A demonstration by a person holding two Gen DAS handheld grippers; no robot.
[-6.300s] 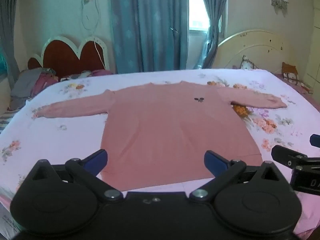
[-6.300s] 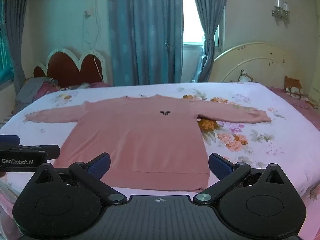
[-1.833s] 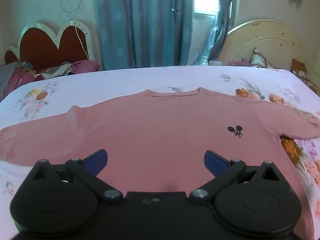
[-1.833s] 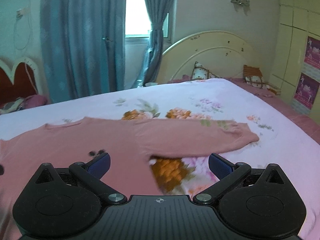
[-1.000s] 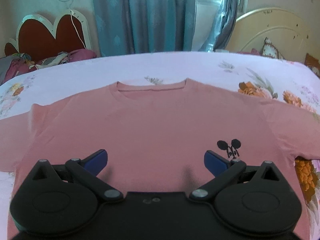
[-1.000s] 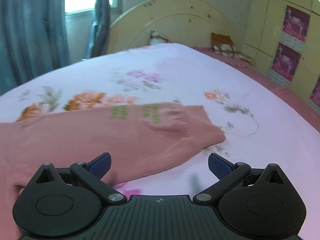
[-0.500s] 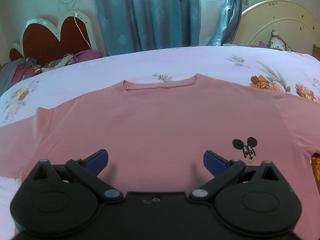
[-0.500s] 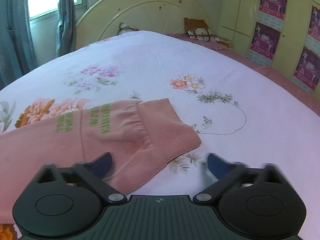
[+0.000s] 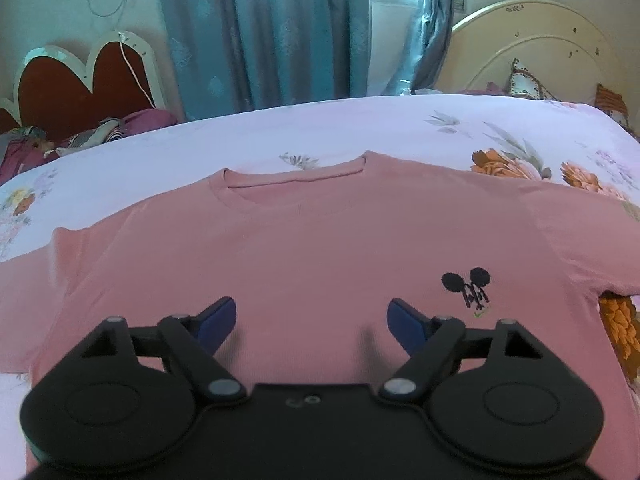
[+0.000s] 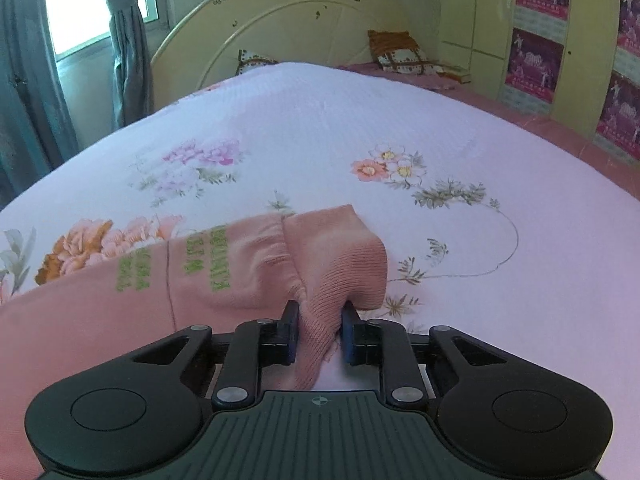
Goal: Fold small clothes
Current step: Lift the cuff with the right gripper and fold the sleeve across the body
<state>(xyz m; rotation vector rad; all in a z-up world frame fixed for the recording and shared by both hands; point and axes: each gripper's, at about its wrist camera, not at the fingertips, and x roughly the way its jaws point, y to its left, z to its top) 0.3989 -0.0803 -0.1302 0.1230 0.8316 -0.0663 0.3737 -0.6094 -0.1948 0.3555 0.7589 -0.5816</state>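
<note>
Broadly, floral bedsheet [image 9: 320, 128] fills both views, with pink sweater [image 9: 320, 240] spread flat across centre frame, neckline toward the top, small black mouse emblem [image 9: 468, 286] at lower right. Left gripper [image 9: 310, 318] sits over the chest at lower centre, fingers apart, holding nothing. Right gripper [image 10: 319, 334] is clamped on the ribbed sleeve cuff [image 10: 340, 264], bunched at lower centre beside green lettering [image 10: 212, 258].

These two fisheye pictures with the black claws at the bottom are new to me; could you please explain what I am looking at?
No robot here: a person holds a two-finger gripper in each hand, each with a camera looking along its fingers. The left view shows the left gripper, open, above the chest of a pink sweater spread flat on a floral bedsheet. The right view shows the right gripper shut on the ribbed cuff of the sweater's sleeve, near green lettering. Folding looks about to begin.
</note>
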